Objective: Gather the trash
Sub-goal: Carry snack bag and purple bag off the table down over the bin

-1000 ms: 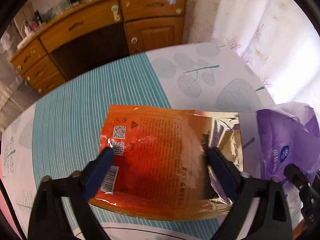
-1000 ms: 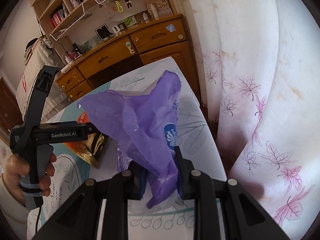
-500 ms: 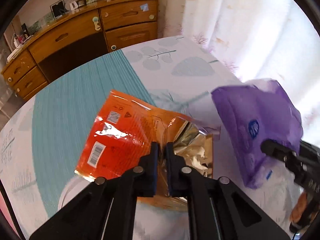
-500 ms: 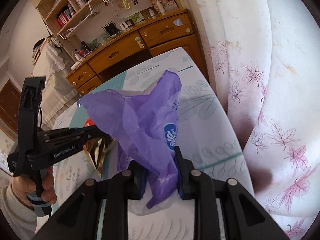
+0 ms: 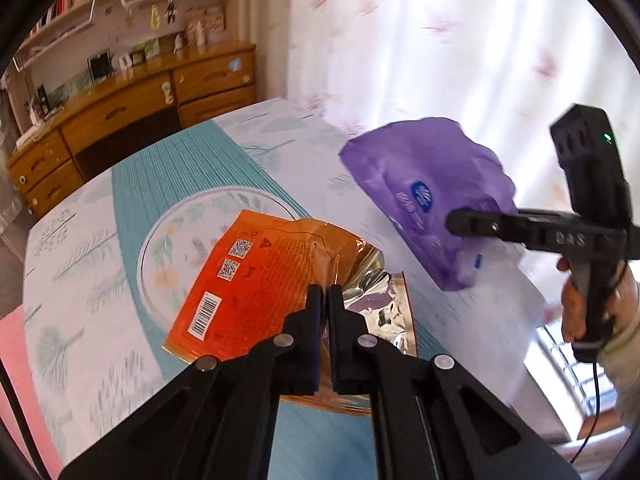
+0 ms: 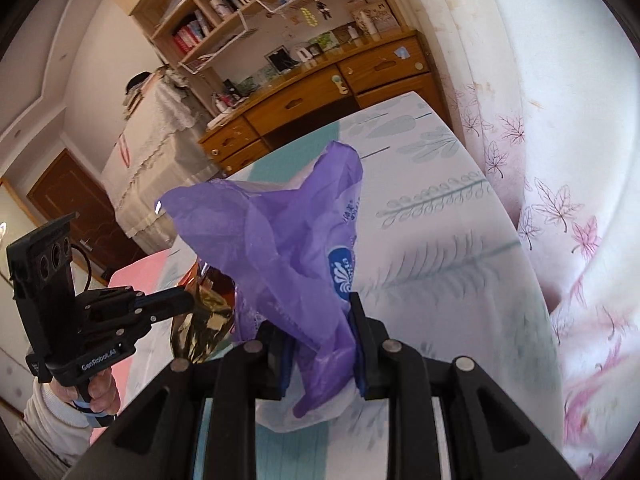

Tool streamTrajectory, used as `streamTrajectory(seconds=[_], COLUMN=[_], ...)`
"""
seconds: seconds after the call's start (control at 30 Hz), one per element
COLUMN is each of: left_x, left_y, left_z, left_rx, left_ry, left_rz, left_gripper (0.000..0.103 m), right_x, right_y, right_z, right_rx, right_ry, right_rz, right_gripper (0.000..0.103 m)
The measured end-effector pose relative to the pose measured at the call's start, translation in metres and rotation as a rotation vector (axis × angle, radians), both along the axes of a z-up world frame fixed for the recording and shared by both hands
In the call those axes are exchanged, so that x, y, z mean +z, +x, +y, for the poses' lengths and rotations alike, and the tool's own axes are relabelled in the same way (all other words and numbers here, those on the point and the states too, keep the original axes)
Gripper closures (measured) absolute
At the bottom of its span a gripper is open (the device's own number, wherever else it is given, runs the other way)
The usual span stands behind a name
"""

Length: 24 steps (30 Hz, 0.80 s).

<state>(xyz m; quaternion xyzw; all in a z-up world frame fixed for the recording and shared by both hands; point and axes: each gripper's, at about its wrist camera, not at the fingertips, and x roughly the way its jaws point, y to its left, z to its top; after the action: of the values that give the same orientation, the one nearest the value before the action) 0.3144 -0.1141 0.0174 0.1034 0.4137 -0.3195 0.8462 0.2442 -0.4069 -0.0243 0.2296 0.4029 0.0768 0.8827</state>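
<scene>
An orange foil snack wrapper [image 5: 256,280] with a silver torn end hangs above the bed, and my left gripper [image 5: 324,294] is shut on its near edge. In the right wrist view that wrapper [image 6: 208,312] shows only as a gold crumple at the left gripper's [image 6: 192,302] tip. A crumpled purple plastic wrapper [image 6: 288,248] with a blue logo is pinched between the pads of my right gripper [image 6: 320,340]. The left wrist view catches the purple wrapper [image 5: 424,196] in the air at the right, the right gripper [image 5: 454,224] shut on it.
A bed sheet [image 5: 100,240] with teal stripes and leaf prints lies below. A wooden desk with drawers [image 5: 132,112] stands behind, shelves with books [image 6: 240,8] above it. A flowered curtain [image 6: 560,160] hangs on the right. A pink patch [image 5: 20,360] shows at the lower left.
My left gripper shut on the orange wrapper and lifted it off the sheet. Both grippers rose and pulled back, so more of the room shows. The purple wrapper stayed gripped.
</scene>
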Motion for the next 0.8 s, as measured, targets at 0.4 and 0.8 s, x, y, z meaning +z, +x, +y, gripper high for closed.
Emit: streamTrajectory(seconds=[0.4,0.8], left_x=[0.013,-0.086], left_y=[-0.225,-0.353], left_z=[0.051,0.050], left_rx=[-0.176,-0.267], left_ry=[-0.114,-0.028], left_rz=[-0.006,0.123], left_gripper=[0.102,0.102], right_x=[0.001,-0.099], right_y=[-0.174,-0.290], right_z=[0.061,0.117], right_rx=[0.026,0.078], right_ry=[-0.037,-0.067], right_rz=[0.039,0.285], right_gripper=[0.079,0.079])
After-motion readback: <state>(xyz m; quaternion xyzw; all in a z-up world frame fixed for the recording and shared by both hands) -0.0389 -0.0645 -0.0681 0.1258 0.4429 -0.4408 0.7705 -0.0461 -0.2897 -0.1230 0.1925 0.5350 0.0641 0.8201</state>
